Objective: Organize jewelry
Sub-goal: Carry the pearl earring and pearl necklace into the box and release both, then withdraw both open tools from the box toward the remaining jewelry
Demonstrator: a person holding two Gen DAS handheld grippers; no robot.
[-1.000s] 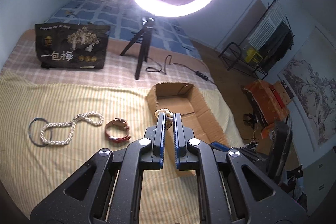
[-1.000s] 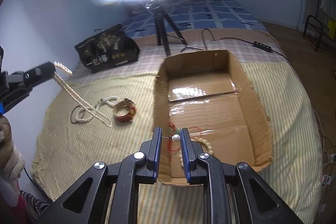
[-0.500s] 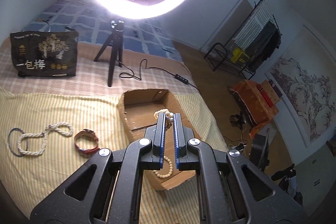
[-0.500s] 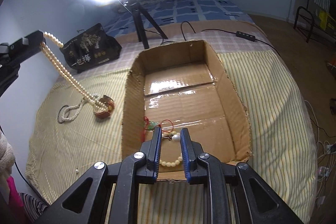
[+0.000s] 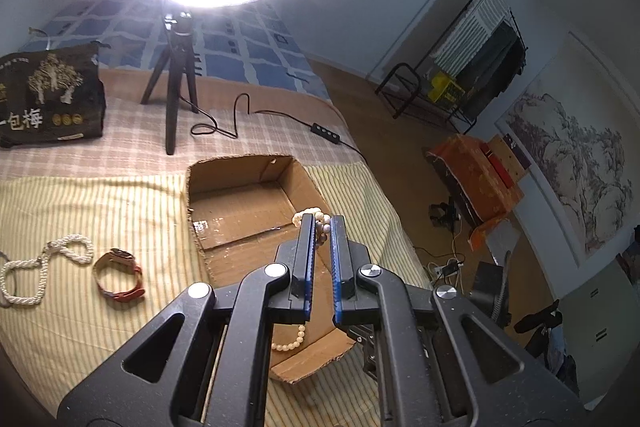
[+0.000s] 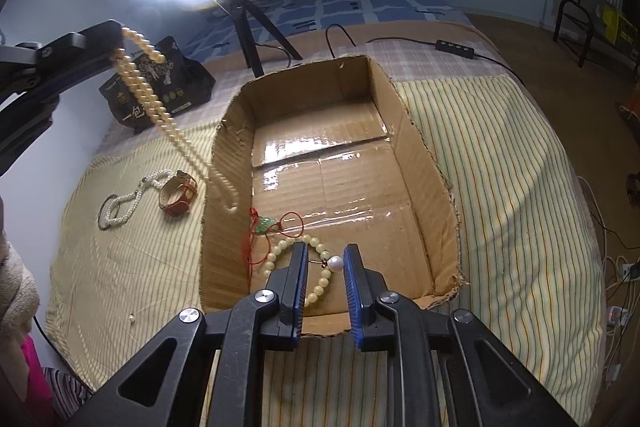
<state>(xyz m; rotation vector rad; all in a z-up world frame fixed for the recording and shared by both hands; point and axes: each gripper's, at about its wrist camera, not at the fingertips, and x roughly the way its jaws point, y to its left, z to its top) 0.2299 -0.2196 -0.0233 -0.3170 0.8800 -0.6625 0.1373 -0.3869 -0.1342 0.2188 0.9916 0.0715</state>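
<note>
My left gripper [image 5: 320, 219] is shut on a long pearl necklace [image 5: 316, 225]. In the right wrist view that left gripper [image 6: 105, 34] is at the upper left. There the pearl necklace [image 6: 160, 107] hangs down, and its low end swings at the left wall of the open cardboard box [image 6: 420, 147]. My right gripper [image 6: 326, 253] hovers over the box's near end, shut on a small pearl earring [image 6: 335, 263]. A cream bead bracelet [image 6: 280, 251] and a red cord with a green pendant [image 6: 264, 225] lie on the box floor.
On the striped bedspread left of the box [image 5: 304, 183] lie a twisted white rope necklace [image 5: 44, 263], a red watch [image 5: 120, 279] and one tiny pearl [image 6: 131, 317]. A ring light tripod [image 5: 176, 83], its cable [image 5: 240, 119] and a black bag [image 5: 48, 95] stand behind.
My left gripper has carried the pearl necklace to the right, from over the bedspread to the box's left wall. My right gripper has sunk a little over the box with the earring still held.
</note>
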